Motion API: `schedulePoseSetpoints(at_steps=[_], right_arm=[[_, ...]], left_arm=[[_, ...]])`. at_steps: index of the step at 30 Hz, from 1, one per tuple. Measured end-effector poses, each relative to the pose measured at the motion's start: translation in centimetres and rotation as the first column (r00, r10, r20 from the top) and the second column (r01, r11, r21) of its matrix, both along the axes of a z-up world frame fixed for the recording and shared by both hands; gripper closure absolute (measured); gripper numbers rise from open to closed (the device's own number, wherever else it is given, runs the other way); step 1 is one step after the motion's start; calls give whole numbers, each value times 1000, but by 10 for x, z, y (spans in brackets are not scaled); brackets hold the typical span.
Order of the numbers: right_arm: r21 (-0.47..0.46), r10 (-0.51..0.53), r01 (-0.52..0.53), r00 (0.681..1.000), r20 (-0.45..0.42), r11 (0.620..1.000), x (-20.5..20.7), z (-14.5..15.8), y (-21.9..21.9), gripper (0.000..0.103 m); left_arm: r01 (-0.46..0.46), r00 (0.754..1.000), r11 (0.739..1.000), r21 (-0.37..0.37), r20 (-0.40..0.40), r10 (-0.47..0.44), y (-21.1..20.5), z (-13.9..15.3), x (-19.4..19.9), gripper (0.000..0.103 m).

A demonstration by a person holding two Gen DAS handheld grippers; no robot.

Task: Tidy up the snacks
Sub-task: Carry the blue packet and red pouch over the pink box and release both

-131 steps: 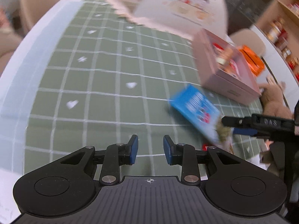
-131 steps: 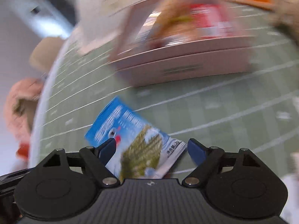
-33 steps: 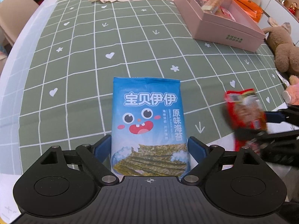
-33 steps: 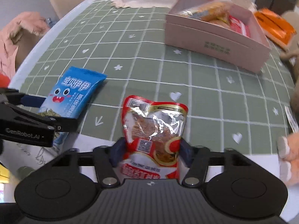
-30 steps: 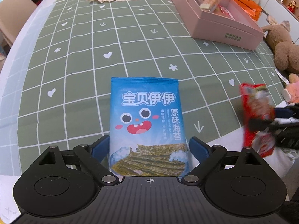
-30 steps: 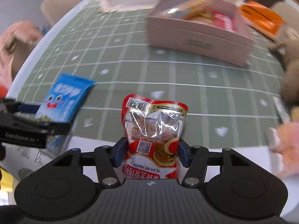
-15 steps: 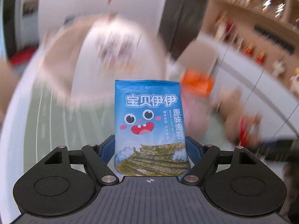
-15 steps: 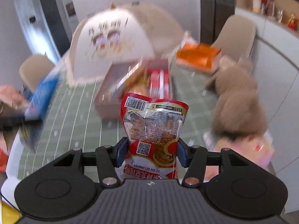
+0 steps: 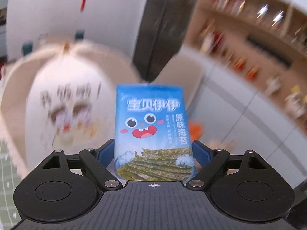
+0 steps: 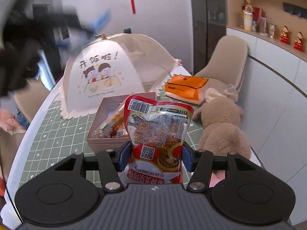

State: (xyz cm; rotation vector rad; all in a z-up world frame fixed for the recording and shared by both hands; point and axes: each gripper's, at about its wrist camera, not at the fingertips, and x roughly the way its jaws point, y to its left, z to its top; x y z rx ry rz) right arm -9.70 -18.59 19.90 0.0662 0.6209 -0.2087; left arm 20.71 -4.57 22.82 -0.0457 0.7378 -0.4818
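A blue seaweed packet [image 9: 151, 122] with a cartoon face stands upright in the air between the pads of my left gripper [image 9: 153, 149]. Those jaws are opening slightly, but the pads still touch the packet's sides. My right gripper [image 10: 155, 154] is shut on a red snack pouch [image 10: 157, 126], held upright above the table. Just beyond the pouch sits the open pink box [image 10: 107, 143] with several snacks inside. In the right wrist view the left gripper and its blue packet [image 10: 101, 22] show as a blur at the upper left.
A white dome food cover [image 10: 115, 72] stands behind the box on the green checked tablecloth [image 10: 57, 134]. An orange bag [image 10: 184, 86] and a brown plush toy [image 10: 220, 126] lie to the right. A beige chair [image 10: 230, 57] and shelves stand beyond the table.
Both grippers have lifted their packets off the table and tilted up toward the room. The left one rose fast and its background is blurred. The right one has nearly stopped.
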Motion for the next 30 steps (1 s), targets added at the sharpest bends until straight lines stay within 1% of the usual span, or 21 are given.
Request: schedulePoseSetpoints(at_steps=[1, 2, 4, 5, 6, 8, 10, 12, 15, 17, 19, 20, 21, 22, 23, 24, 26, 28, 30], right_arm=[[2, -10, 10, 1000, 0, 1000, -2, -1, -4, 48], [5, -20, 20, 1000, -6, 1000, -4, -3, -8, 48], [17, -28, 29, 999, -27, 999, -3, -7, -15, 48], [22, -31, 32, 999, -43, 999, -2, -10, -20, 48], [25, -34, 36, 998, -54, 999, 1, -10, -23, 48], [33, -34, 36, 998, -55, 999, 5, -6, -28, 48], [43, -1, 2, 1000, -16, 999, 13, 12, -30, 48], [33, 45, -46, 998, 36, 998, 26, 40, -28, 48], [16, 107, -109, 990, 96, 994, 58, 85, -20, 48], [18, 142, -145, 984, 104, 989, 90, 110, -11, 48], [33, 165, -169, 981, 101, 985, 123, 122, -2, 46], [53, 166, -171, 982, 85, 984, 142, 123, 2, 43], [90, 157, -162, 986, 58, 983, 163, 120, 4, 33], [141, 152, -154, 988, 27, 978, 184, 112, 4, 19], [189, 158, -154, 987, -6, 970, 201, 99, 5, 15], [227, 152, -139, 988, -40, 964, 215, 85, 4, 14], [254, 120, -92, 988, -97, 963, 227, 58, 2, 15], [249, 143, -113, 984, -109, 962, 220, 35, 4, 15], [211, 155, -128, 981, -119, 969, 210, 20, 7, 15]], left_arm=[[0, 1000, 1000, -23, -16, 0, -1, -14, 3, 19], [-9, 999, 996, -86, -36, 6, 2, -26, 5, 19], [-33, 995, 985, -168, -93, 17, 9, -40, 10, 19], [-32, 992, 984, -176, -125, 10, 11, -47, 12, 19], [-25, 991, 987, -160, -134, 4, 15, -51, 12, 19], [-39, 993, 990, -133, -116, 24, 25, -55, 7, 20], [-66, 993, 983, -174, -108, 48, 43, -56, -7, 20], [-97, 991, 971, -220, -110, 75, 62, -54, -24, 20], [-134, 989, 962, -237, -94, 115, 87, -53, -54, 20], [-144, 988, 957, -250, -85, 127, 98, -49, -72, 20], [-162, 986, 949, -270, -77, 146, 108, -47, -89, 20], [-172, 985, 945, -277, -78, 157, 112, -45, -97, 20], [-185, 982, 941, -284, -81, 169, 116, -46, -104, 20], [-199, 980, 937, -288, -85, 182, 122, -47, -112, 20], [-214, 976, 934, -286, -91, 196, 125, -51, -117, 20], [-228, 973, 932, -280, -99, 208, 128, -55, -122, 20], [-262, 963, 929, -262, -125, 237, 134, -68, -132, 20], [-282, 956, 929, -238, -154, 251, 137, -83, -141, 20], [-296, 948, 934, -201, -182, 262, 137, -99, -148, 20]])
